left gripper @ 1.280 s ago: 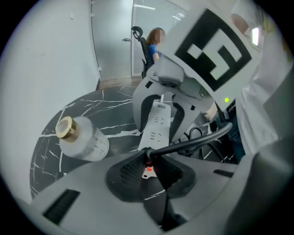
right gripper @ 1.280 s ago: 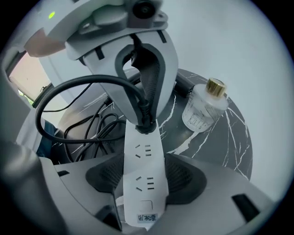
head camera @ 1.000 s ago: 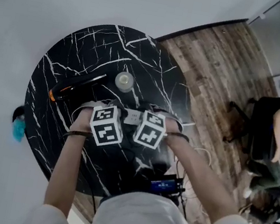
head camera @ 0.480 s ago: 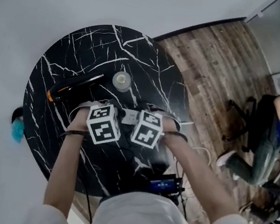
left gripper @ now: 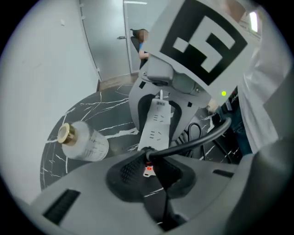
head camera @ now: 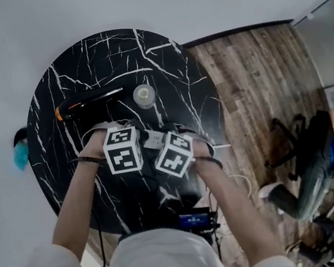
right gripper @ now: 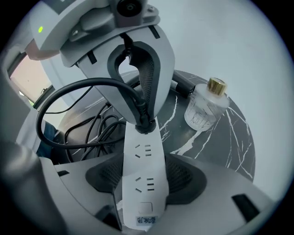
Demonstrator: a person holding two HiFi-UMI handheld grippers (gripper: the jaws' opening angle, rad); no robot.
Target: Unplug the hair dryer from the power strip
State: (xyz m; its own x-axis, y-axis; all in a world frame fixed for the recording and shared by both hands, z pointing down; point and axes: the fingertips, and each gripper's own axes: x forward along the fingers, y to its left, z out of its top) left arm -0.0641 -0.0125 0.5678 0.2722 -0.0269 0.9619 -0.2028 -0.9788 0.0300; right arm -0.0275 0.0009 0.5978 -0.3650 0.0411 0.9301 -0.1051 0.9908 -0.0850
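Left gripper (left gripper: pixel 149 170): pinching the black plug (left gripper: pixel 148 153), jaws partway closed around it
Right gripper (right gripper: pixel 142 180): clamping the white power strip (right gripper: pixel 140 158) across its width
Plug: sitting in the strip's end socket over the table (head camera: pixel 66 86), seemingly not yet out
Risk: pads possibly slipping off the smooth plug, or the strip lifting with it; the stiff cord (left gripper: pixel 191 144) swinging into the glass bottle (left gripper: pixel 85 141)
Textures: ribbed rubber pads pressing glossy plastic; veined black marble gleaming

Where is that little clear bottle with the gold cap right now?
In the head view the bottle sits on the black marble table, just beyond the white power strip and to the right of the dark hair dryer.
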